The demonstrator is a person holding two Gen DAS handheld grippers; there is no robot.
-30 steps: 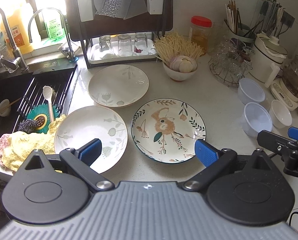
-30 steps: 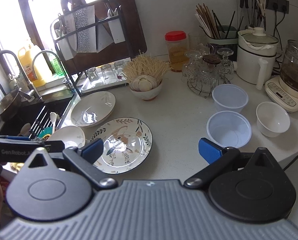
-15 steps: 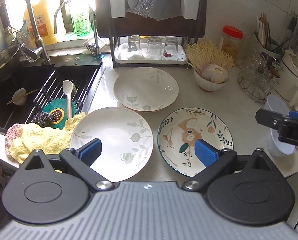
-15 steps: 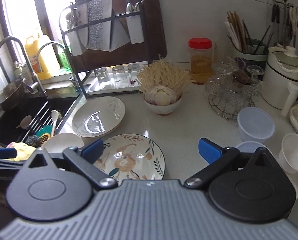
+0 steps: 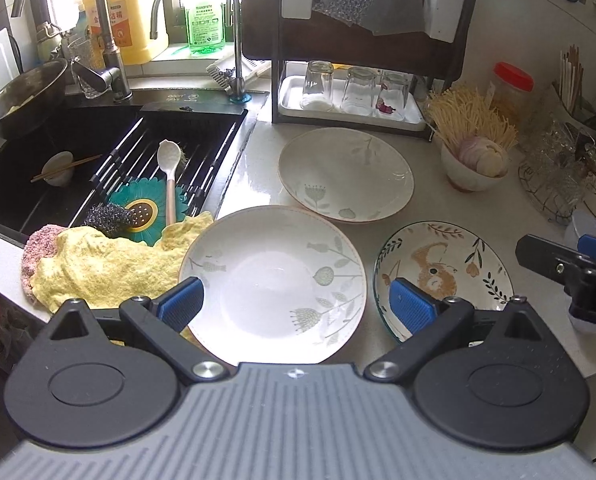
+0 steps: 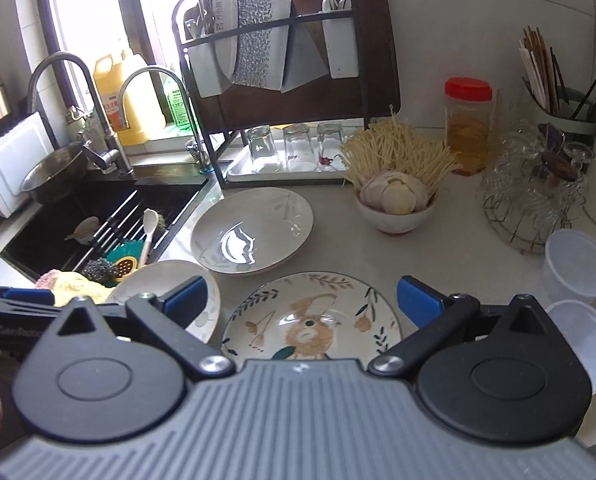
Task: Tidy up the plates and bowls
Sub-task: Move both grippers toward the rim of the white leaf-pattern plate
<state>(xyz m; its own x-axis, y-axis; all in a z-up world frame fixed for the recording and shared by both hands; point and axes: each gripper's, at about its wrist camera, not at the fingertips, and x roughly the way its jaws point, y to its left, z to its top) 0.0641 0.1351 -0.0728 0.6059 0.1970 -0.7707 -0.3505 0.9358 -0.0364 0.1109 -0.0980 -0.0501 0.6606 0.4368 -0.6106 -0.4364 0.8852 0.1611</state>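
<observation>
The pale surface (image 5: 254, 152) runs from the black sink (image 5: 98, 160) on the left to a crowded right end, with a dark rack (image 5: 361, 60) closing off the back. Most of the open room lies in the middle, where three plates sit. The far white plate (image 5: 345, 174) lies just in front of the rack's tray of glasses (image 5: 353, 88). The near white plate (image 5: 274, 280) overlaps its front rim, and its left edge touches a yellow cloth (image 5: 106, 264) that drapes over the sink's lip. The rabbit plate (image 6: 311, 316) lies to the right, close beside the near white plate, at the front of the surface. Right of it stand two clear tubs (image 6: 577, 264) — one behind the other — near a wire basket of glassware (image 6: 533, 196). A small bowl of noodles and garlic (image 6: 395, 200) sits behind the rabbit plate.

The left claw (image 5: 296, 304) hangs above the near white plate, fingers wide apart, holding nothing. The right claw (image 6: 301, 300) hangs above the rabbit plate, also spread and empty.
</observation>
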